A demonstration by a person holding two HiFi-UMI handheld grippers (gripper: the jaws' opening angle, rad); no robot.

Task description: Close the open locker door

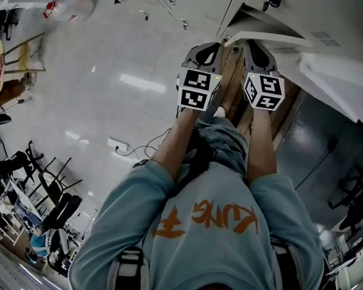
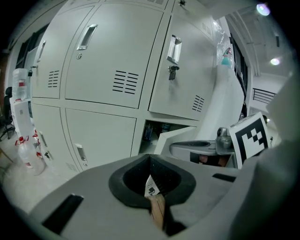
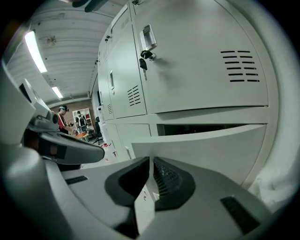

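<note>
The open locker door is a pale grey lower door swung outward, with the dark opening behind its top edge. In the left gripper view the same door juts out beside the opening. My right gripper is shut and empty, close in front of the door; whether it touches the door cannot be told. My left gripper is shut too, holding nothing, and points at the lockers a little to the left. From the head view both grippers reach side by side toward the door's white edge.
Closed grey lockers fill the wall, one with keys hanging in its lock. Stacked water bottles stand at the left. Behind me are black chairs and a cable on the floor. A person stands far off.
</note>
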